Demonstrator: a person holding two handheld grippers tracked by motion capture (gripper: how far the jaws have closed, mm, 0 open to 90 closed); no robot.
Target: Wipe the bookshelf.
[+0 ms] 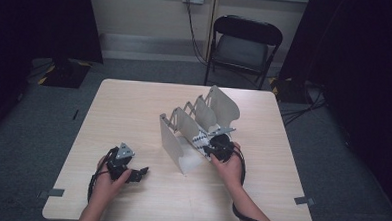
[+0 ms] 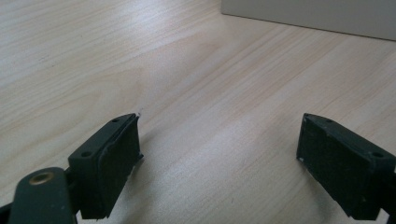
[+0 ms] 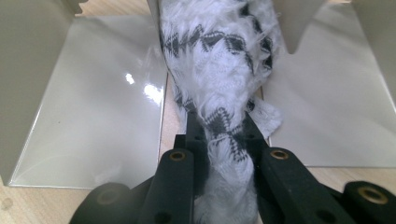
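The right gripper (image 3: 219,140) has its jaws clamped on a fluffy white cloth with black zigzag pattern (image 3: 215,60), inside a slot of the grey metal divider rack (image 1: 175,134). The left gripper (image 2: 219,154) gapes wide, holding nothing, over the pale wooden table (image 2: 196,79). No writing is legible.

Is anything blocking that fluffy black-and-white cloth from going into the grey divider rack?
Nothing visible does. The right gripper is shut on the cloth, which already sits in the gap between two panels of the rack. The left gripper rests open on the table, away from the rack.
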